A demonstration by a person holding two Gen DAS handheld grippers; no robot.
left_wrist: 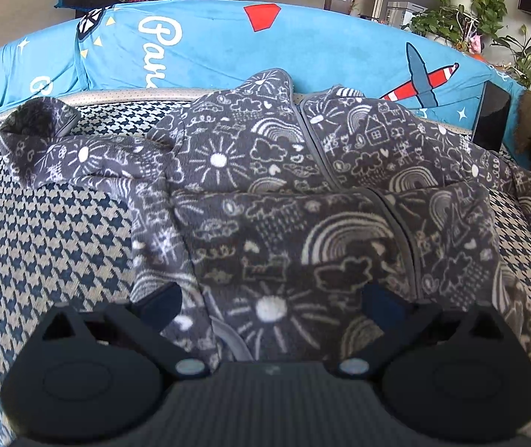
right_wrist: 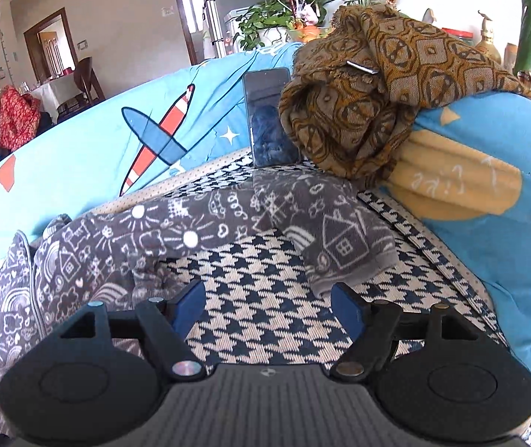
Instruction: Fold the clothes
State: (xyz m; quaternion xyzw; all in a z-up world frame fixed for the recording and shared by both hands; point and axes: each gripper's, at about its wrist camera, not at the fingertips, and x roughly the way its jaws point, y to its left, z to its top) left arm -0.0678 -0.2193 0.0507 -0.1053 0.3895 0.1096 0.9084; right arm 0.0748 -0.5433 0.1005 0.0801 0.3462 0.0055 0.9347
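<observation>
Nearest, left gripper (left_wrist: 271,303): black, jaws spread wide, nothing pinched, poised over the folded-up lower hem of the dark grey fleece jacket with white doodle print (left_wrist: 265,171); right gripper (right_wrist: 269,309): blue pads apart, empty, above bare navy-and-cream houndstooth sofa cover (right_wrist: 265,320). Beyond, jacket lies spread across that cover, hem doubled toward the collar, right sleeve (right_wrist: 332,238) stretched outward, left sleeve (left_wrist: 42,138) likewise. Advice: pinch each sleeve near its cuff, carry it inward flat across the body, smooth before releasing. Farthest, blue aeroplane-print sheet (left_wrist: 209,44), upright dark phone (right_wrist: 271,119), brown patterned woven shawl (right_wrist: 377,85)
</observation>
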